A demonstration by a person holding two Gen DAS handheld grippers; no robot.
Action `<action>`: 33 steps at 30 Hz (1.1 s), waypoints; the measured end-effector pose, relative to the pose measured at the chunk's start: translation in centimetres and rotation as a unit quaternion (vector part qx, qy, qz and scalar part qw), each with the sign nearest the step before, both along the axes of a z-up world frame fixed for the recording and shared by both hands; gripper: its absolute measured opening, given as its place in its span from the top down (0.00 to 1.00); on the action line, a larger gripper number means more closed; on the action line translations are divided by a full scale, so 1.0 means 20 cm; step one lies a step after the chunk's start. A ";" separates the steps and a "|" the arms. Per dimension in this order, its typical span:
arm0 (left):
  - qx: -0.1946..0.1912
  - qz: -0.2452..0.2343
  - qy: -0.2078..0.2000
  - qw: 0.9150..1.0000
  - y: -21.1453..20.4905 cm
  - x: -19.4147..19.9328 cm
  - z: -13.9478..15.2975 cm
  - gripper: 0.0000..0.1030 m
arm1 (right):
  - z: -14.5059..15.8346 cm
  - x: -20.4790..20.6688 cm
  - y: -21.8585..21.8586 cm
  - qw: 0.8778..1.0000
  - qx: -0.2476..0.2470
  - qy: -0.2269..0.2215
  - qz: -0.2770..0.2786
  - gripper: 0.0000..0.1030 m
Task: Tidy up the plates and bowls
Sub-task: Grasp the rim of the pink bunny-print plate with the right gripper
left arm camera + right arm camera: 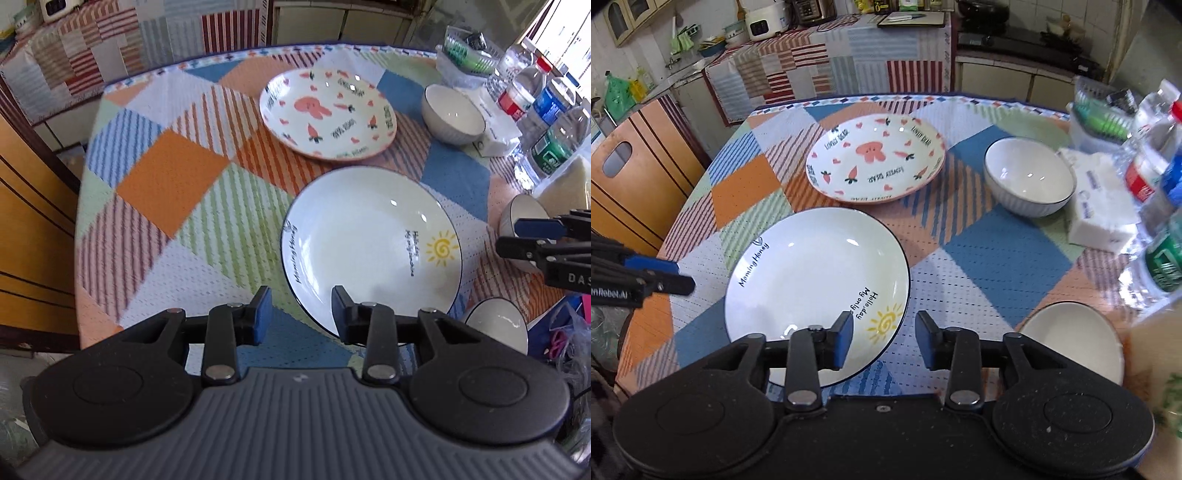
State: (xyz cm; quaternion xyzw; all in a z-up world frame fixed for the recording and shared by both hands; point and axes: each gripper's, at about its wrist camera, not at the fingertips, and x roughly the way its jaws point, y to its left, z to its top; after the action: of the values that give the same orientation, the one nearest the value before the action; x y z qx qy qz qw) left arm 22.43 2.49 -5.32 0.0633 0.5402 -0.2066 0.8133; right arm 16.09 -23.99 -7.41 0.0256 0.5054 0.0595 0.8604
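Observation:
A white plate with a yellow sun lies near the table's front. A plate with a pink rabbit and carrots lies behind it. A white ribbed bowl stands at the back right. Two more white bowls sit at the right; one shows in the right wrist view. My left gripper is open and empty over the sun plate's near-left rim. My right gripper is open and empty over its near-right rim.
The round table has a patchwork cloth. Water bottles, a white tissue pack and a clear plastic container crowd the right side. A wooden cabinet stands to the left.

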 end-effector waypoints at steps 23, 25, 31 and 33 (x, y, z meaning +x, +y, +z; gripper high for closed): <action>0.014 -0.005 -0.067 0.998 -0.07 0.37 0.18 0.23 | 0.26 0.30 0.03 0.989 0.119 -0.073 0.049 0.09; 0.012 -0.001 -0.080 0.997 -0.10 0.42 0.15 0.19 | 0.19 0.38 -0.01 0.987 0.140 -0.069 0.038 0.09; -0.007 0.041 -0.094 0.995 -0.15 0.57 0.00 0.06 | -0.04 0.61 -0.11 0.983 0.175 -0.056 0.027 0.10; -0.018 0.047 -0.084 0.995 -0.16 0.64 -0.06 0.06 | -0.12 0.68 -0.13 0.981 0.185 -0.055 0.018 0.12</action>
State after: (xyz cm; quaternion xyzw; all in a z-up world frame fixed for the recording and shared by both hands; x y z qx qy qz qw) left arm 35.18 -0.64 -6.61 0.0401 0.4688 -0.1724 0.8654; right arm 29.61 -26.59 -9.89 0.1721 0.4378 0.1692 0.8661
